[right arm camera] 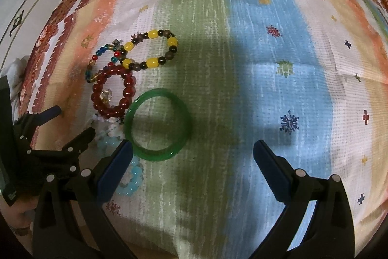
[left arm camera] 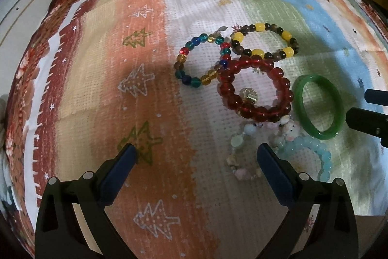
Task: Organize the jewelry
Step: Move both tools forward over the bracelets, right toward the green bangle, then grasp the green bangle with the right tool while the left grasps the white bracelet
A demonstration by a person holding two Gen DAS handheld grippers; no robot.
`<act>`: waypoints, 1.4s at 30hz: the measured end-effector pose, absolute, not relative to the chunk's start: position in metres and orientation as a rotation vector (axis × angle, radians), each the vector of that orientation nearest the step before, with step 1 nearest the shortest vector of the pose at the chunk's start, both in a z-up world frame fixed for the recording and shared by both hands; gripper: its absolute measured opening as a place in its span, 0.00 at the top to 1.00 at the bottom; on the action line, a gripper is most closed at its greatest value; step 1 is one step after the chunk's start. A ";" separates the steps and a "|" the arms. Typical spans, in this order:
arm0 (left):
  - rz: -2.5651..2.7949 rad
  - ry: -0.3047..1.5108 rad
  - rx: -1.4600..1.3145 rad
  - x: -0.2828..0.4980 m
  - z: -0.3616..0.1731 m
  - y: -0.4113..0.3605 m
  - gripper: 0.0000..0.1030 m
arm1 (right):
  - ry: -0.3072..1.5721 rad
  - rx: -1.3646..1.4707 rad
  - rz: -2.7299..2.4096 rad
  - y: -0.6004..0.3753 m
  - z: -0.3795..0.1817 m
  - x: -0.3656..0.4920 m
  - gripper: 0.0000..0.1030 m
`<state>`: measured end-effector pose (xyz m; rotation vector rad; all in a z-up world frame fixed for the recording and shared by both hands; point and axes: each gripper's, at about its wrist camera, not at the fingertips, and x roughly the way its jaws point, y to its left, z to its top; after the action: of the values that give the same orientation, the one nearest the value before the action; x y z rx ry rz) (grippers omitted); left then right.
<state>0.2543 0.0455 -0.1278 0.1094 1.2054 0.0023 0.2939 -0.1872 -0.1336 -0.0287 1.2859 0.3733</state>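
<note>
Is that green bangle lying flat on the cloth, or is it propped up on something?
Flat, mostly. In the right wrist view the green bangle rests on the cloth; whether its near-left edge rides on the pale blue beads is unclear.

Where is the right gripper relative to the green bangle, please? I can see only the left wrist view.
Observer: In the right wrist view the right gripper is open, with nothing between its fingers.
Operator: And the bangle?
Observer: The green bangle lies flat just ahead of its left finger, off to the side of the gap. I cannot tell whether they touch.
Operator: Is anything else near that finger?
Observer: The light blue bead bracelet passes behind it and is partly hidden.
</note>
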 end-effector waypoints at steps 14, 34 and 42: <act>-0.079 1.208 0.129 0.257 -0.135 0.036 0.25 | 1.333 -0.117 0.315 -0.178 -0.154 0.303 0.25; -0.201 1.177 -0.002 0.247 -0.102 0.044 0.89 | 1.309 -0.077 0.361 -0.188 -0.136 0.302 0.92; -0.207 1.123 -0.039 0.239 -0.077 0.052 0.89 | 1.243 -0.116 0.380 -0.183 -0.115 0.289 0.91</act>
<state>0.2391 0.0518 -0.0767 -0.0392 1.1232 -0.2068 0.2888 -0.1829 -0.1152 -0.1158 1.2426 0.3800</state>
